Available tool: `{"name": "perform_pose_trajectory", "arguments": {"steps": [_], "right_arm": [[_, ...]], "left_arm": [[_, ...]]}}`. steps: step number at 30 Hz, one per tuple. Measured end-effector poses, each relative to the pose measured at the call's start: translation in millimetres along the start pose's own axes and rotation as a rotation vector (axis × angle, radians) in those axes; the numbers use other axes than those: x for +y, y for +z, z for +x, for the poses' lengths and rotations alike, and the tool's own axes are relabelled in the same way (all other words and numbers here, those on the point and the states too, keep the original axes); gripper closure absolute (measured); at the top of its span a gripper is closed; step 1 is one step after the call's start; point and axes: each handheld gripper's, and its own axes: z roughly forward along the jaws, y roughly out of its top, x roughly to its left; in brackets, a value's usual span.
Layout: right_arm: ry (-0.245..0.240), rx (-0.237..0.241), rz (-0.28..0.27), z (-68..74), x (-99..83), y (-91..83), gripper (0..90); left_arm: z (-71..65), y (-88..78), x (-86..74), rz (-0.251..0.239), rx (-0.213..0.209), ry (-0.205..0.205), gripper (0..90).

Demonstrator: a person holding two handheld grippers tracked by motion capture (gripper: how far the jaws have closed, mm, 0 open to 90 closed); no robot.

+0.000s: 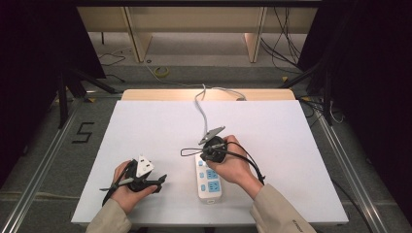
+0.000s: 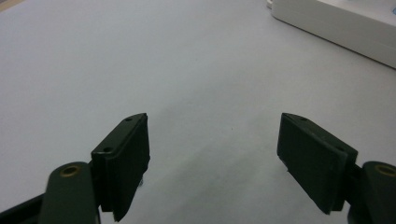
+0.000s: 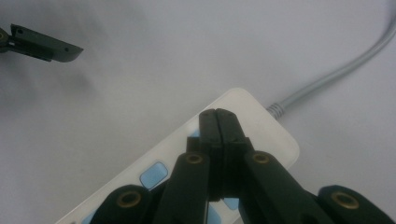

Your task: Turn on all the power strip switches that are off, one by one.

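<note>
- The table [image 1: 145, 126] is covered by a white sheet, and your forearms enter from its near edge, one gripper in each hand.
- The white power strip [image 1: 210, 180] lies on the near half of the sheet, slightly right of centre, its length running away from you. Blue socket faces show on its top. In the left gripper view one of its ends [image 2: 345, 25] sits at the upper right.
- The grey cord [image 1: 201, 109] leaves the strip's far end and runs across the sheet to the table's far edge. In the right gripper view the cord [image 3: 336, 72] curves off toward the upper right.
- Your right gripper [image 3: 218, 122] is over the far end of the strip with its jaws pressed together, nothing between them. Whether the tips touch the casing cannot be told.
- Your left gripper [image 2: 212, 154] is held low over bare sheet, to the left of the strip and apart from it, jaws spread wide and empty.
</note>
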Motion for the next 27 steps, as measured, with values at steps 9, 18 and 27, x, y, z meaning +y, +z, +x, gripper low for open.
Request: {"name": "perform_pose_trajectory", "arguments": {"steps": [9, 18, 27], "right_arm": [[0.004, 0.003, 0.003, -0.3, 1.2, 5.0, 90.0], [0.008, 0.009, 0.023, 0.4, 2.1, 12.7, 90.0], [0.009, 0.014, 0.041, 1.1, 2.9, 21.7, 90.0]], "left_arm": [[-0.1, 0.0, 0.1, -0.002, 0.000, 0.001, 25.4], [-0.1, 0.0, 0.1, 0.001, -0.002, 0.002, 25.3], [-0.1, 0.0, 0.1, 0.000, -0.001, 0.001, 25.3]]}}
